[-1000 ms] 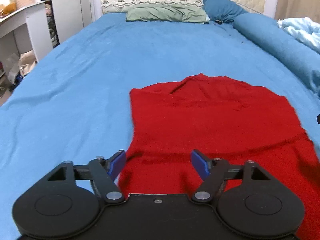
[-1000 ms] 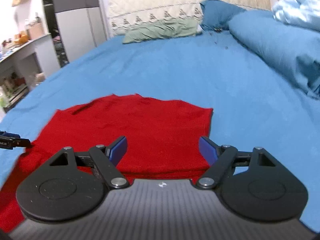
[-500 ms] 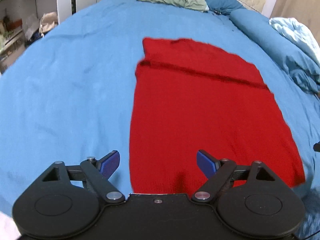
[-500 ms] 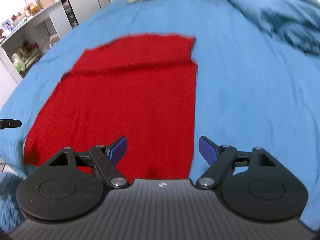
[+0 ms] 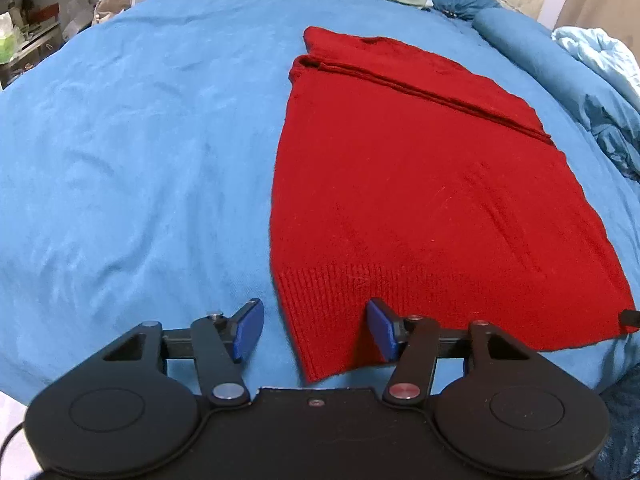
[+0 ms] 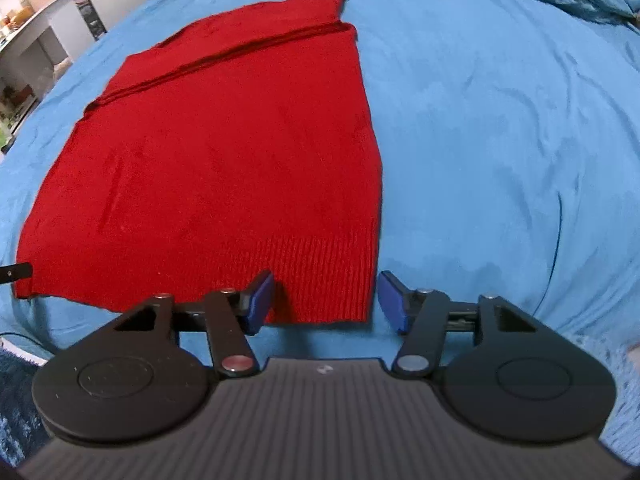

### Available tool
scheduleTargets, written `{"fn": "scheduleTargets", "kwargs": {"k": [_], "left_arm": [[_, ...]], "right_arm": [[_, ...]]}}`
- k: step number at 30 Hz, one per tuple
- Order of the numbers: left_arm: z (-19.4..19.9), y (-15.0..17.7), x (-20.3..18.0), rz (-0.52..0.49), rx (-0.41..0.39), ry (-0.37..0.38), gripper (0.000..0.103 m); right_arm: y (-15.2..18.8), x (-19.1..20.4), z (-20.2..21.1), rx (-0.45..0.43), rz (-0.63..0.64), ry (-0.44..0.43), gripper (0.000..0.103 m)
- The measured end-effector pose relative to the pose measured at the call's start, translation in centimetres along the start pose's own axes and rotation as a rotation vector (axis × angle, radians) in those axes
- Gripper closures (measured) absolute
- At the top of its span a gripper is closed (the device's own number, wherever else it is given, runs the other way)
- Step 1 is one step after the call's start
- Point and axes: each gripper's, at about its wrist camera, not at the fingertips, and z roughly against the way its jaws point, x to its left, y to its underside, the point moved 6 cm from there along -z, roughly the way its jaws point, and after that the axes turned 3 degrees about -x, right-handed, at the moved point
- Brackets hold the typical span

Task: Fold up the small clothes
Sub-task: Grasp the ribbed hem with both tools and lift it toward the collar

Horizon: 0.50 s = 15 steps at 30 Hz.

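Lying flat on the blue bedsheet (image 5: 120,140), red ribbed-hem knit sweater (image 5: 420,200); both hand-held grippers, left (image 5: 315,330) and right (image 6: 326,300), spread wide.

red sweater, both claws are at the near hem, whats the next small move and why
Probably ease both down and close on the hem corners. The red sweater lies flat on the blue bed sheet. The left claw and the right claw are both open, and each brackets one ribbed hem corner without gripping it, so a pinch at both corners would likely let the hem be lifted and folded.
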Motion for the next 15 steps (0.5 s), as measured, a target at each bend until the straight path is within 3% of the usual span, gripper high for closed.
{"fn": "scheduleTargets", "kwargs": {"k": [6,9,11,15], "left_arm": [[-0.7,0.6,-0.3,-0.015,-0.016,-0.016,0.045],[-0.3,0.4,0.0,-0.014,-0.008,-0.005,0.065],[0.2,0.4,0.0,-0.021,-0.005,-0.001,0.093],[1.5,0.0,-0.5,-0.058,-0.009,-0.001,0.097]], "right_arm": [[0.4,-0.4,-0.9,0.007,-0.045,-0.003,0.049],[0.3,-0.8,-0.6,-0.001,-0.06,-0.014,0.067],[0.2,-1.1,-0.4,-0.007,-0.079,-0.027,0.078],[-0.3,-1.5,0.4,-0.016,-0.114,-0.052,0.081]]}}
